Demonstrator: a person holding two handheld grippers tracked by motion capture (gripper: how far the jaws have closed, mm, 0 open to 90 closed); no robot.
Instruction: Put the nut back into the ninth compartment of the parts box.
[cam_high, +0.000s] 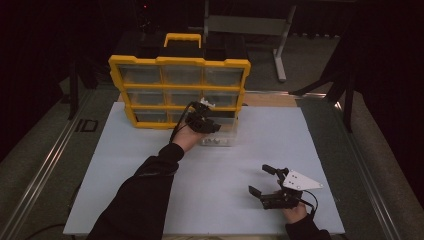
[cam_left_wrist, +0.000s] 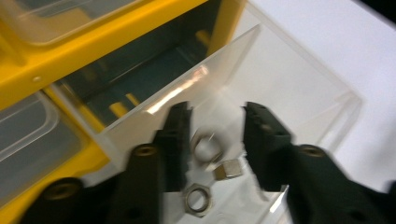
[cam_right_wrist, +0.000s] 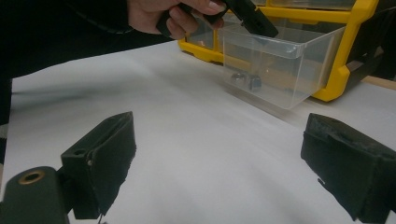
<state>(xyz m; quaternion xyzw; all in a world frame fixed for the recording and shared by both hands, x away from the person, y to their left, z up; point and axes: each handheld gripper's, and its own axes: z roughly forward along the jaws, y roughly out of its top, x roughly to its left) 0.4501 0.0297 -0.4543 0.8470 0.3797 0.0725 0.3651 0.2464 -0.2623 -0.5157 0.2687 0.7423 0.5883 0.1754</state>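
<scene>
A yellow organiser cabinet (cam_high: 180, 90) with clear drawers stands at the back of the white table. Its bottom right drawer (cam_high: 220, 137) is pulled out onto the table. My left gripper (cam_high: 207, 125) hovers over this drawer, jaws pointing down into it. In the left gripper view the gripper (cam_left_wrist: 212, 109) stands open above three metal nuts (cam_left_wrist: 205, 149) that lie on the drawer floor (cam_left_wrist: 289, 79), with nothing pinched between its jaws. My right gripper (cam_high: 260, 180) rests near the front right of the table, open and empty (cam_right_wrist: 217, 140). The right gripper view has the drawer (cam_right_wrist: 280, 70) and the nuts (cam_right_wrist: 246, 80) ahead.
The white table top (cam_high: 240, 165) stretches between the drawer and the right gripper. Grey floor and dark stands surround the table. The cabinet's yellow frame (cam_left_wrist: 93, 51) and its other closed clear drawers sit just behind the open drawer slot.
</scene>
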